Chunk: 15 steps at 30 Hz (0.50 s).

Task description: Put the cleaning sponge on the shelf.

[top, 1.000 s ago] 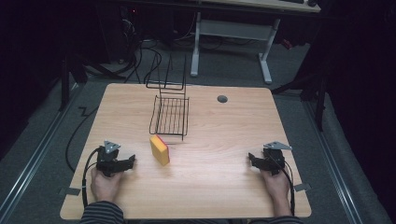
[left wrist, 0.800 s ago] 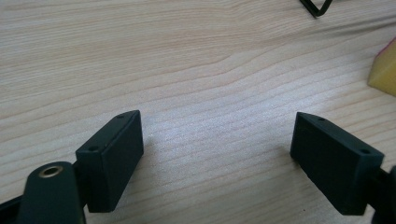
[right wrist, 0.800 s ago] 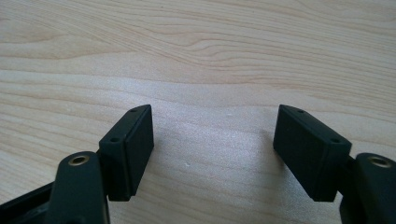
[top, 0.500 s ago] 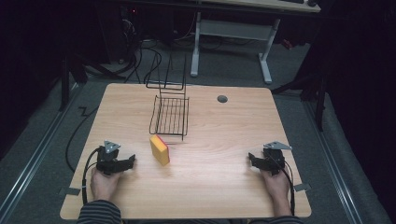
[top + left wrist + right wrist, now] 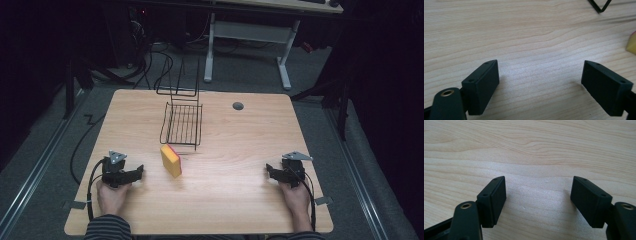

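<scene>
Wooden table (image 5: 225, 165) unchanged since a second ago | left gripper (image 5: 136, 173), right gripper (image 5: 270, 171) wide open, empty, flanking sponge (image 5: 171, 160) | nothing started

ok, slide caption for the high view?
Two open hand-held grippers rest on the table beside a sponge and wire rack.

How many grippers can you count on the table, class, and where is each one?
2. The left gripper rests near the table's front left, beside the yellow sponge; the right gripper rests near the front right. Each is held by a hand, jaws apart. None seems hidden.
</scene>
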Motion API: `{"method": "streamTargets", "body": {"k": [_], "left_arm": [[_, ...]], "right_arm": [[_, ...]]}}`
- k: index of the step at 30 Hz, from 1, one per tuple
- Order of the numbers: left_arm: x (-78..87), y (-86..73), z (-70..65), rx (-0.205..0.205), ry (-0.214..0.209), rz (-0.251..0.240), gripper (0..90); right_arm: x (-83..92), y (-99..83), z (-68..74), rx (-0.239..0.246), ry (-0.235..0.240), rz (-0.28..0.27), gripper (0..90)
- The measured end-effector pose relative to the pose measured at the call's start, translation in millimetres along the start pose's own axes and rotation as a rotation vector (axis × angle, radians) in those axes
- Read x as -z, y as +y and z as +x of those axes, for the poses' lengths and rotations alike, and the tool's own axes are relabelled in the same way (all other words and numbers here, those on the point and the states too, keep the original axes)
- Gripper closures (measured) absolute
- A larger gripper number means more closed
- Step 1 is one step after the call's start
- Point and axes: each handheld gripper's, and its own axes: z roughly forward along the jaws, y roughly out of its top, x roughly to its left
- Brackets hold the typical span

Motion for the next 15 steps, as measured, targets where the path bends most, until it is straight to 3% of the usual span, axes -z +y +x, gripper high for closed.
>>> {"method": "streamTargets", "body": {"k": [4, 9, 15], "left_arm": [[4.3, 0.6, -0.5, -0.001, -0.002, -0.018, 15.0], [16.7, 3.6, 3.4, 0.049, -0.026, -0.079, 14.6], [26.7, 9.6, 4.6, 0.052, -0.047, -0.113, 14.4]], "right_arm": [[-0.1, 0.0, 0.0, 0.004, 0.0, -0.001, 29.0], [-0.1, 0.0, 0.0, 0.003, 0.0, -0.001, 28.9], [-0.2, 0.0, 0.0, 0.005, -0.001, -0.001, 28.9]]}}
